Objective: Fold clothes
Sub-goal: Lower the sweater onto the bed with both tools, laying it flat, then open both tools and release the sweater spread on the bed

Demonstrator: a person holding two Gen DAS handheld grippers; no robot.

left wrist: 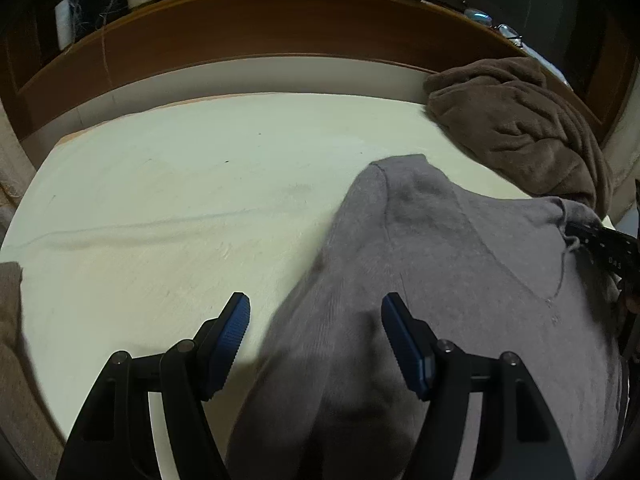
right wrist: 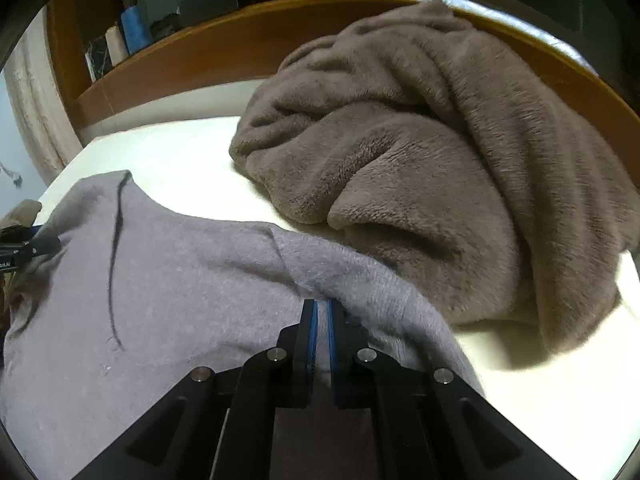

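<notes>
Cream bed [left wrist: 160,200] beneath wooden headboard [left wrist: 240,40]; left tongs [left wrist: 316,340] released, right tongs [right wrist: 322,320] clenched on grey sweater [right wrist: 160,280].

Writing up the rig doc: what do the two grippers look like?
Both alike: left gripper and right gripper have matte black angular linkage arms with silver round pivot pins, and jaws faced with blue ribbed pads. No cables or sleeves visible. White lettering on one body, unreadable.

Cream bed sheet [left wrist: 160,200], wooden headboard [left wrist: 240,28], glasses [left wrist: 510,34] on it.
</notes>
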